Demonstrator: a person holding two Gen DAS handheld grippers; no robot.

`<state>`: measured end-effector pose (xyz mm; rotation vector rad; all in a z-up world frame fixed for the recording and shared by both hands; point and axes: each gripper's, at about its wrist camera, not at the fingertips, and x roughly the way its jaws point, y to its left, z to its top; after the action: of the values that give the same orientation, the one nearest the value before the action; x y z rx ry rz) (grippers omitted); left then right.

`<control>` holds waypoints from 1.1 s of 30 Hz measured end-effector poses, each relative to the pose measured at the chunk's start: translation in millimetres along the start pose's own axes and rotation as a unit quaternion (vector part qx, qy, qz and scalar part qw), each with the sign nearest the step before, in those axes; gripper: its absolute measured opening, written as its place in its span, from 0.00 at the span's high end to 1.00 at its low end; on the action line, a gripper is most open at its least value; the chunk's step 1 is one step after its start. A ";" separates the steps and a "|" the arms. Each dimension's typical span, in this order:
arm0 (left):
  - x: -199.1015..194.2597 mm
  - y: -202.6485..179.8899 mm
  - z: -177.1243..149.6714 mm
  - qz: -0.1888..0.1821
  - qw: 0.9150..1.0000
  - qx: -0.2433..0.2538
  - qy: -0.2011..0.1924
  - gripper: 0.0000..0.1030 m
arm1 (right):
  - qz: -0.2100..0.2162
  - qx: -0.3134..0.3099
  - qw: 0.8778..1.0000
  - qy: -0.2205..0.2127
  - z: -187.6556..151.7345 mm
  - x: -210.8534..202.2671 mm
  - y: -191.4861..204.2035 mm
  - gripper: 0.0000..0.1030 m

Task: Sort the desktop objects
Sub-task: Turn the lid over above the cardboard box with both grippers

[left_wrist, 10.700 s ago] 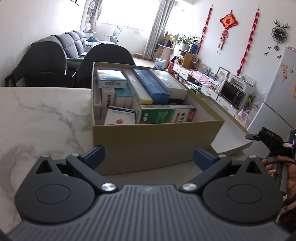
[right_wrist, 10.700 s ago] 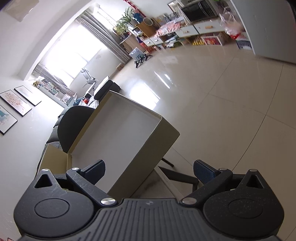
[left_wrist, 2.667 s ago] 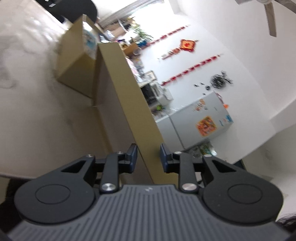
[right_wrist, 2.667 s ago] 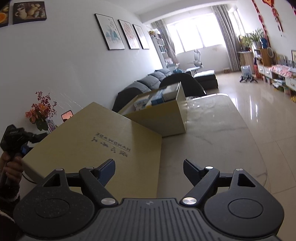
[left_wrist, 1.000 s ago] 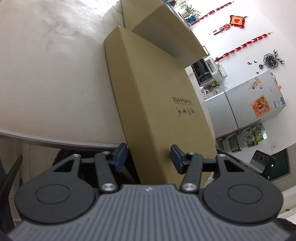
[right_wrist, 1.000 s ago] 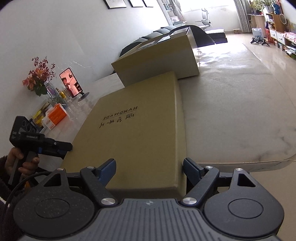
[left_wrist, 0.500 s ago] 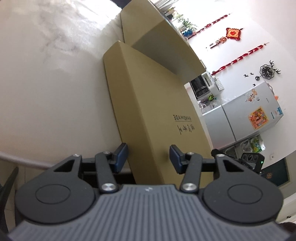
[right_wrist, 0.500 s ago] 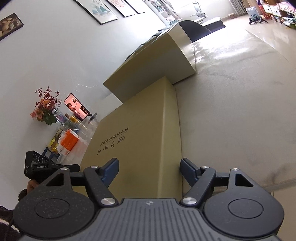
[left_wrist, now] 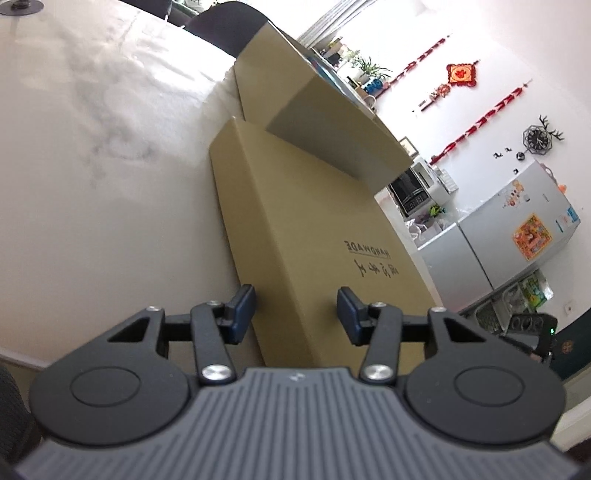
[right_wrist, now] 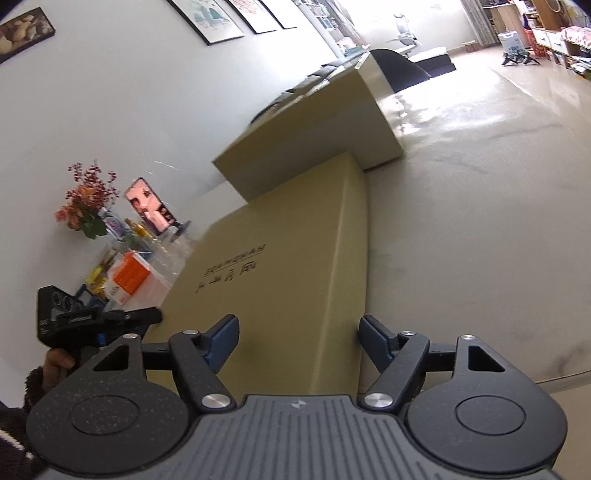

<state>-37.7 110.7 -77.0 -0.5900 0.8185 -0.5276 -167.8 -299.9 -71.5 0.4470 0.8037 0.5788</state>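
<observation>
A tan cardboard lid (left_wrist: 314,229) printed HANDMADE lies top-up on the marble table, its far end against the tan storage box (left_wrist: 295,103). My left gripper (left_wrist: 297,314) is open, its fingers straddling the lid's near left corner without squeezing it. In the right wrist view the lid (right_wrist: 280,266) runs toward the box (right_wrist: 314,144). My right gripper (right_wrist: 297,343) is open, its fingers either side of the lid's near right corner. Each gripper shows in the other's view, the left one (right_wrist: 92,317) at the lid's left and the right one (left_wrist: 532,328) at its right.
The marble table (left_wrist: 92,166) spreads left of the lid, and its bare part (right_wrist: 461,221) lies right of the lid. Flowers (right_wrist: 86,206), a phone on a stand (right_wrist: 151,210) and an orange packet (right_wrist: 129,275) stand by the wall. A dark chair (left_wrist: 225,14) stands behind the box.
Both grippers have tipped a little and the lid has settled lower and flatter on the table. The left gripper's fingers stand slightly wider apart around the lid corner.
</observation>
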 end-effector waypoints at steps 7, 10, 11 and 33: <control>-10.9 -1.2 -7.1 0.022 1.000 0.003 0.010 0.55 | -0.001 -0.012 1.000 0.016 -8.8 -1.2 15.2 0.28; -14.9 -3.0 -10.1 0.028 1.000 0.003 0.014 0.55 | -0.002 -0.018 1.000 0.023 -12.5 -1.7 21.6 0.28; -16.4 -3.2 -11.4 0.028 0.999 0.003 0.015 0.55 | -0.002 -0.019 0.999 0.025 -13.8 -1.9 23.8 0.28; -20.6 34.8 -27.3 -0.049 0.994 -0.074 0.068 0.54 | 0.044 0.057 0.997 0.018 -42.5 -9.8 3.5 0.29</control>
<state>-64.0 141.3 -104.3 -0.7397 0.9663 -0.6053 -207.2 -296.9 -90.5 0.5807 0.8569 0.6256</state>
